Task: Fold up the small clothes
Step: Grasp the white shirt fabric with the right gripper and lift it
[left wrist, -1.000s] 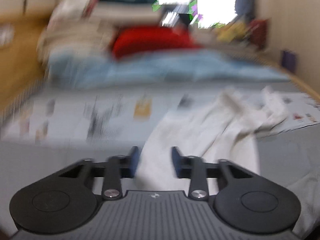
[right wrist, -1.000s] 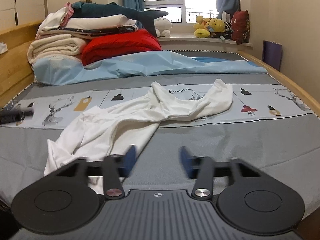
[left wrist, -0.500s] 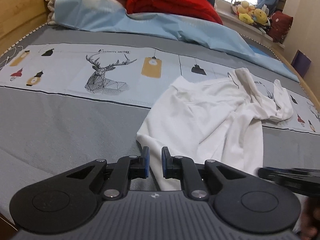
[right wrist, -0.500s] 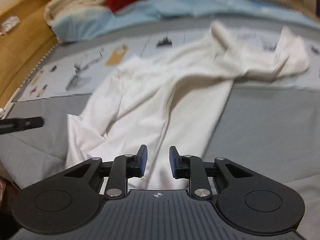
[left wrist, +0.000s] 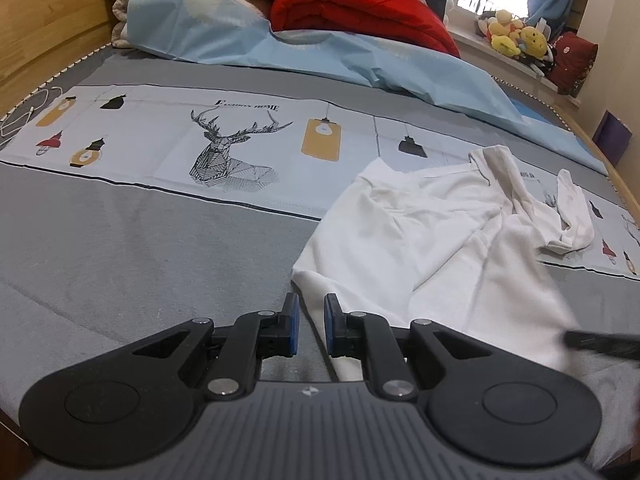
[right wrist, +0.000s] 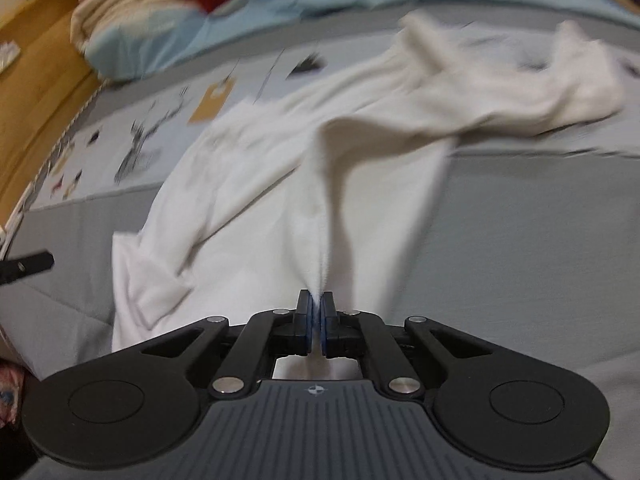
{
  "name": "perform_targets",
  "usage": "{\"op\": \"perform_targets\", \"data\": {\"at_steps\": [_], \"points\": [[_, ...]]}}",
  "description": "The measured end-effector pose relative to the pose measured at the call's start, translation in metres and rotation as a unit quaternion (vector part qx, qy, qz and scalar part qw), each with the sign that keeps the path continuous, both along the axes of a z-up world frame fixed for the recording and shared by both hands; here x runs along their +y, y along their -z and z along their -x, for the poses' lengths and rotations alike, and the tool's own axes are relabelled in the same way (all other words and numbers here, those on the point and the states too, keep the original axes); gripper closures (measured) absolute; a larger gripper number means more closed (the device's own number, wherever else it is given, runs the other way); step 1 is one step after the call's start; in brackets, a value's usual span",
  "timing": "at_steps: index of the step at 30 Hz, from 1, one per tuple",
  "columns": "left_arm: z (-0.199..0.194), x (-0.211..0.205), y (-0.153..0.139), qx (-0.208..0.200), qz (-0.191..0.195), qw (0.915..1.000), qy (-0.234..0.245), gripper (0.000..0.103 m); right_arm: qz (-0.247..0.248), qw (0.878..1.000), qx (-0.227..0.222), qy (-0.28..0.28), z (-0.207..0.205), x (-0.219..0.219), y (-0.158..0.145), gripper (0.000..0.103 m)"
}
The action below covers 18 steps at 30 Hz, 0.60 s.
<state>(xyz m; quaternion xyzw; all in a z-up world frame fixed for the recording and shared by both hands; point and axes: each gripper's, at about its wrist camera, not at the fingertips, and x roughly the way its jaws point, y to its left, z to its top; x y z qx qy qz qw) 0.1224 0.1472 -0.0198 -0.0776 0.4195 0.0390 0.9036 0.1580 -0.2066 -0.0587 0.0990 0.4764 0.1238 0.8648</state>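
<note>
Right hand-held gripper (right wrist: 316, 300) newly onto white garment (right wrist: 280, 184)

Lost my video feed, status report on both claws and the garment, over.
Right claw shut on a pinched ridge of the white garment. Left claw slightly open at its near edge, not gripping. Garment crumpled on the bed; nothing in the way.

A pinched ridge of the white garment (right wrist: 280, 184) is clamped between the closed jaws of the right gripper (right wrist: 317, 312). The rest of the garment is spread, rumpled, across the grey bed (right wrist: 520, 220). The left gripper's tip (right wrist: 28, 266) is seen at the left edge.
</note>
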Motion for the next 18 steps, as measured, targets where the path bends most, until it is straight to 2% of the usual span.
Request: {"op": "perform_targets", "data": {"at_steps": [3, 6, 7, 9, 10, 13, 16, 18], "points": [[0.000, -0.008, 0.002, 0.004, 0.006, 1.0000, 0.003, 0.089, 0.021, 0.999, -0.003, 0.024, 0.023, -0.072, -0.023, 0.100], [-0.002, -0.023, 0.004, 0.006, 0.008, 0.9998, 0.018, 0.089, 0.062, 0.997, 0.012, 0.040, 0.050, -0.132, -0.030, 0.100], [-0.002, -0.028, 0.006, 0.008, 0.003, 0.9997, 0.025, 0.089, 0.075, 0.995, 0.027, 0.052, 0.061, -0.156, -0.028, 0.100], [-0.004, -0.038, 0.008, 0.012, -0.005, 0.9992, 0.038, 0.089, 0.058, 0.992, 0.068, 0.093, 0.075, -0.194, -0.016, 0.101], [-0.005, -0.043, 0.010, 0.015, -0.008, 0.9989, 0.044, 0.088, 0.071, 0.987, 0.082, 0.116, 0.078, -0.202, -0.011, 0.103], [-0.010, -0.051, 0.016, 0.028, -0.007, 0.9983, 0.050, 0.086, 0.134, 0.978, 0.085, 0.138, 0.079, -0.207, 0.000, 0.103], [-0.015, -0.057, 0.022, 0.042, 0.004, 0.9979, 0.050, 0.083, 0.114, 0.981, 0.045, 0.152, 0.077, -0.206, -0.008, 0.099], [-0.018, -0.063, 0.025, 0.047, 0.008, 0.9974, 0.053, 0.082, 0.100, 0.985, 0.011, 0.139, 0.073, -0.192, -0.016, 0.097]]}}
